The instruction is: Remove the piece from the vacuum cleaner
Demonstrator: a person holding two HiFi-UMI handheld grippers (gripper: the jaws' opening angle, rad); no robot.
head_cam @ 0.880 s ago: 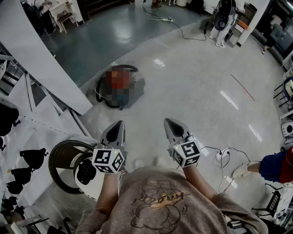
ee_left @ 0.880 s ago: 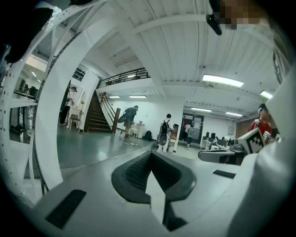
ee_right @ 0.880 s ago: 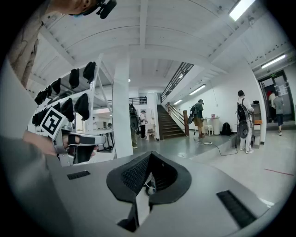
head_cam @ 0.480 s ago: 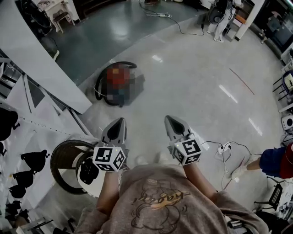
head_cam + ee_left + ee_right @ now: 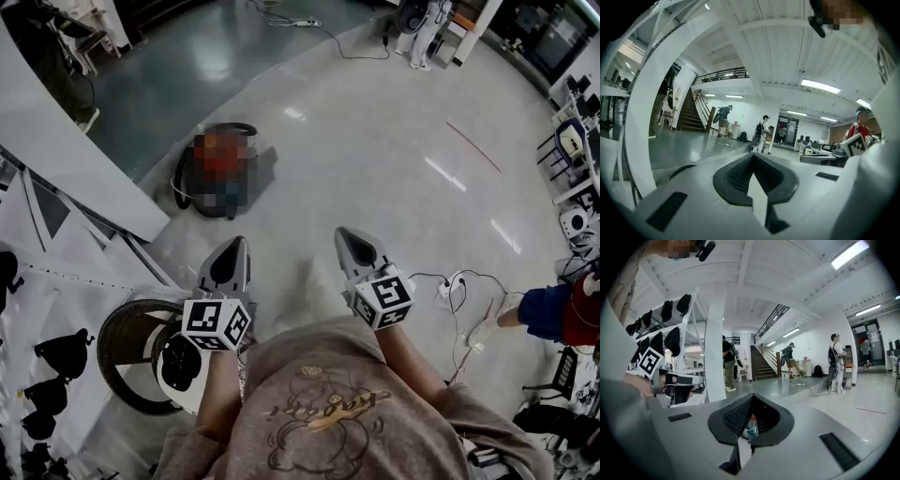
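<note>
Left gripper [image 5: 234, 251] is out front, low before my torso [image 5: 328, 412], jaws fully together, nothing between them. Right gripper [image 5: 351, 242] same: jaws closed, empty. Both point forward and a little below level. They run roughly parallel, side by side with a clear gap between them, and the tips reach about equally far. Left marker cube [image 5: 217, 323] and right marker cube [image 5: 382, 300] sit at the rear ends, nearest me. Left forearm [image 5: 217, 394] and right forearm [image 5: 411, 366] are bare and run from my torso straight out to the grippers. My hands are mostly hidden behind the cubes.
</note>
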